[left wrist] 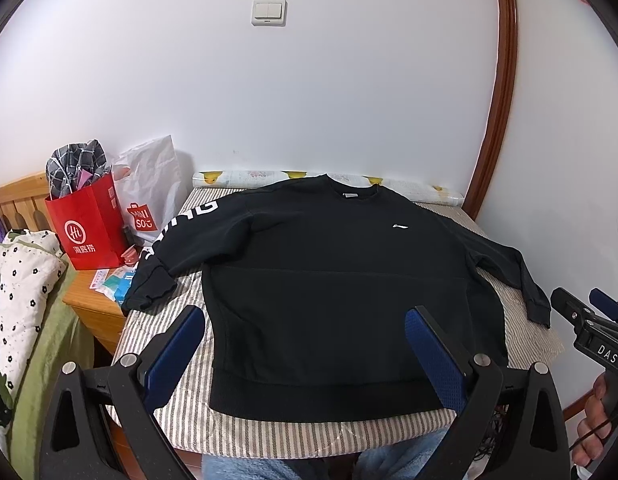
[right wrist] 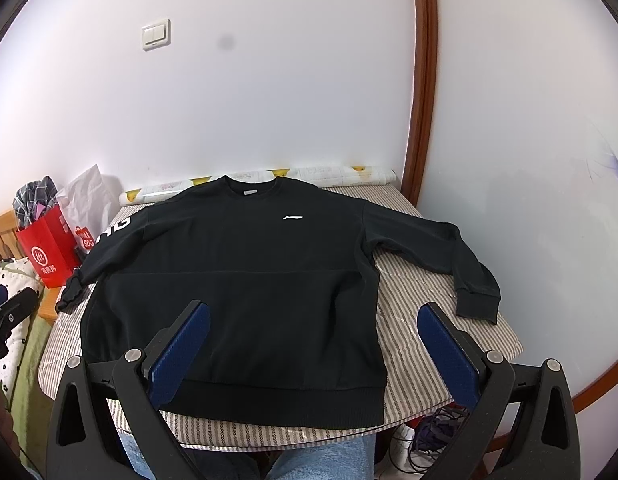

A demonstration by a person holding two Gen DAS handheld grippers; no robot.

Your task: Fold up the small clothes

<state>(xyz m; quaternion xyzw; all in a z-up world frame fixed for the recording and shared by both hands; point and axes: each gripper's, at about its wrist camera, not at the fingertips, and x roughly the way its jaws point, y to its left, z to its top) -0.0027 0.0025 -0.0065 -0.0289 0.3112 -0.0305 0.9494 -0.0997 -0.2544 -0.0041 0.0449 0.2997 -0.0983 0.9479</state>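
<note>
Flat on striped cover (left wrist: 157, 320) — black sweatshirt (left wrist: 333, 280), hem just inside near edge.

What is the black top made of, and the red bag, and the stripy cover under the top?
The black top looks like soft, matte knit cotton, with ribbed hem and cuffs. The red bag seems to be stiff paper, with sharp folded edges and a slight sheen. The stripy cover looks like woven cloth, though shiny patches hint at clear plastic over it.

Red bag (left wrist: 91, 224) beside sweatshirt's (left wrist: 329, 280) sleeve
</note>
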